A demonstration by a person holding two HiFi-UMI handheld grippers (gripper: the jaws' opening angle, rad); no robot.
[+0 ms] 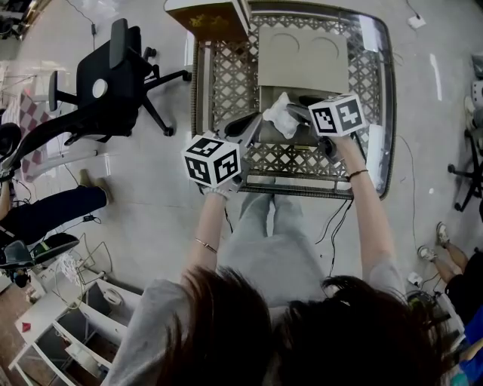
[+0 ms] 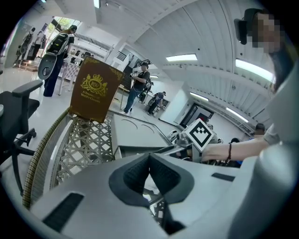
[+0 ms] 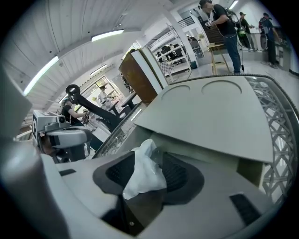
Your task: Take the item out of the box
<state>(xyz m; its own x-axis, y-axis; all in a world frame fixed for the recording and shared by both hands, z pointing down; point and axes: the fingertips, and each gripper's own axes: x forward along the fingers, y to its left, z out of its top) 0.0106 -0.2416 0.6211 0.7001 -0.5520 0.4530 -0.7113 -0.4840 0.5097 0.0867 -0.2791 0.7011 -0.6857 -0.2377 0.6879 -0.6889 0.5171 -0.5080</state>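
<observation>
Grippers flanked a white plastic-wrapped item (image 1: 283, 117) at the mouth of a grey cardboard box (image 1: 302, 56), which sat on a lattice-and-glass table (image 1: 226, 83) at the person's 12 o'clock. The box's lid flap lay folded back toward 12 o'clock, apparently to leave the opening free. The right gripper (image 3: 148, 158), at the item's 3 o'clock, had its fingers spread wide with the crumpled wrap standing loose between the pads. Neither pad was seen pressing it, a stance that read as a release rather than a hold. The left gripper (image 2: 149, 158), at the item's 8 o'clock, had its fingertips drawn together just beside the wrap. A scrap of white showed behind them, but whether they pinched it could not be told. The item appeared raised at the box's near edge, not yet carried clear. A brown gift box (image 1: 205, 19) stood at the table's 11 o'clock corner and a black office chair (image 1: 113, 75) on the floor at 10 o'clock, both away from the work.
</observation>
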